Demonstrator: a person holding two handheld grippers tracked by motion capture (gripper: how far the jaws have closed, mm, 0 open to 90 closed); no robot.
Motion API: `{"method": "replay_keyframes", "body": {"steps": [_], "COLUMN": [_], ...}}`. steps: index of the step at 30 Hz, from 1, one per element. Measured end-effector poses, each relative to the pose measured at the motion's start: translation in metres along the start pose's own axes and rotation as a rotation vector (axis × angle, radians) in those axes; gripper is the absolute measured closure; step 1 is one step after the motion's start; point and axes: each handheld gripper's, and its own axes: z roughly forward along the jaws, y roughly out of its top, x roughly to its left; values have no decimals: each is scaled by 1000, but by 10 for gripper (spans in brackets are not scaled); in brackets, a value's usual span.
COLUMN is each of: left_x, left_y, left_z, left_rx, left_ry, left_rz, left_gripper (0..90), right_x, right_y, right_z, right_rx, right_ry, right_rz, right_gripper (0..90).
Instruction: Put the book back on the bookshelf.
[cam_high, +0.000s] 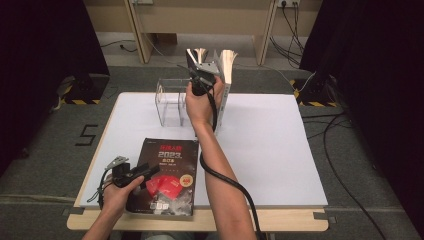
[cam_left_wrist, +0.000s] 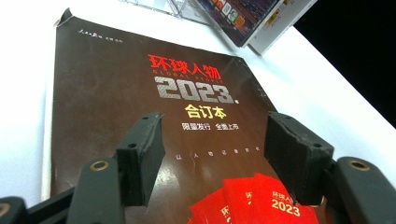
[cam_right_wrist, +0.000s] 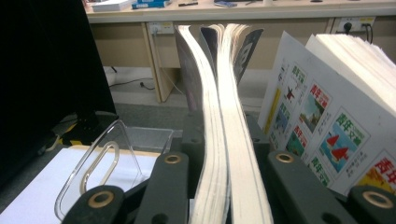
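on the worktop (cam_high: 270, 150) lies a dark magazine (cam_left_wrist: 140, 93) reading "2023", under the open left tongs (cam_left_wrist: 212, 154); right tongs (cam_right_wrist: 219, 186) grip an upright magazine (cam_right_wrist: 219, 116).

Thick book (cam_right_wrist: 224, 140) stood upright on its edge at the table's far side, pages fanned at the top, beside a white book. Dark magazine (cam_high: 167, 175) lay flat, face up, at the near edge.
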Motion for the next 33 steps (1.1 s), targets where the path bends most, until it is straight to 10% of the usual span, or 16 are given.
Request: {"method": "replay_keyframes", "body": {"steps": [33], "left_x": [-1], "left_y": [-1], "left_z": [1], "left_rx": [4], "left_ry": [-5], "left_rz": [13], "left_gripper": [369], "right_x": [1], "right_y": [-12], "right_z": [8], "right_rx": [-53], "right_ry": [-41], "right_rz": [-30], "right_gripper": [636]}}
